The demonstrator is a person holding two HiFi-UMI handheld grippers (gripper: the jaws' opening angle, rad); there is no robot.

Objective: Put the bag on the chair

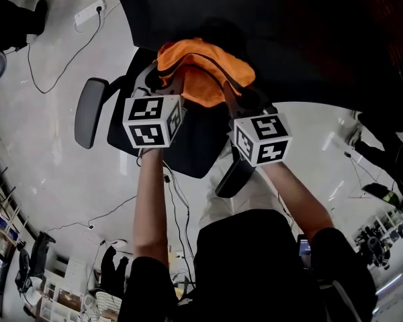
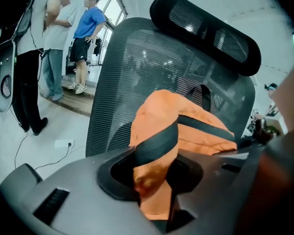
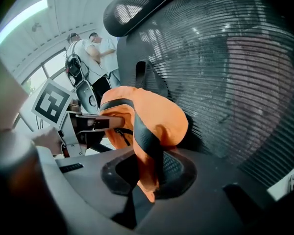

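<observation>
The orange bag (image 1: 201,69) with black straps hangs bunched over the seat of a black mesh office chair (image 1: 188,146), close to its backrest (image 2: 137,67). My left gripper (image 1: 160,80) holds the bag's left side. In the left gripper view, orange fabric and a black strap (image 2: 157,141) fill the gap between the jaws of the left gripper (image 2: 154,195) and touch both. My right gripper (image 1: 236,94) is shut on the bag's right side, where fabric and strap (image 3: 149,146) are pinched in the right gripper (image 3: 144,180). The bag's underside is hidden.
The chair's armrest (image 1: 91,113) sticks out at the left and its headrest (image 2: 206,31) rises above the backrest. A power strip (image 1: 89,13) and cables lie on the pale floor. Two people (image 2: 85,38) stand far behind the chair.
</observation>
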